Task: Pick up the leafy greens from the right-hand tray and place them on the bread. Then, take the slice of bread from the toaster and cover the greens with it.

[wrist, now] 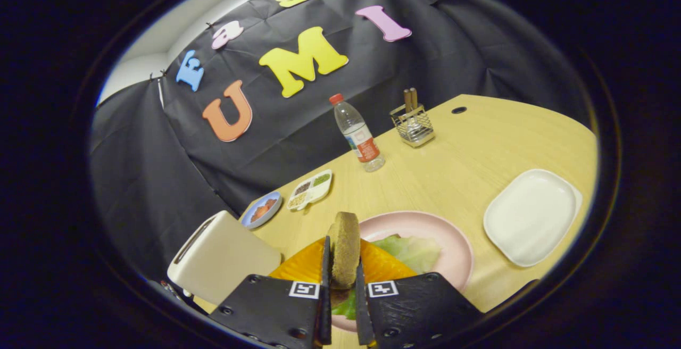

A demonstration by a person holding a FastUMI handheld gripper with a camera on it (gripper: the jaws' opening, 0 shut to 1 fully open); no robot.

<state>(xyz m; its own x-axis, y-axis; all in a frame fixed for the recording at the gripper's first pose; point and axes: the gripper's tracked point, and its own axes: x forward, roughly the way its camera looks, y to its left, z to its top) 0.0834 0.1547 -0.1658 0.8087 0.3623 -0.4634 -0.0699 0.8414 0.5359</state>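
My gripper (pixel 342 269) is shut on a brown slice of bread (pixel 345 248), which stands on edge between the two fingers. Under it lies a pink plate (pixel 452 242) with an orange-yellow slice of bread (pixel 300 266) and pale green leafy greens (pixel 412 250) spread over it. More green leaf (pixel 346 306) shows low between the fingers. A cream toaster (pixel 221 256) stands left of the plate, just beyond the left finger. To the right of the plate sits a bare white tray (pixel 532 216).
A plastic water bottle (pixel 359 133) with a red cap stands farther back on the wooden table (pixel 452 168). A wire holder with utensils (pixel 412 123) is right of it. A small blue dish (pixel 262 209) and a divided white dish (pixel 311 189) lie behind the toaster.
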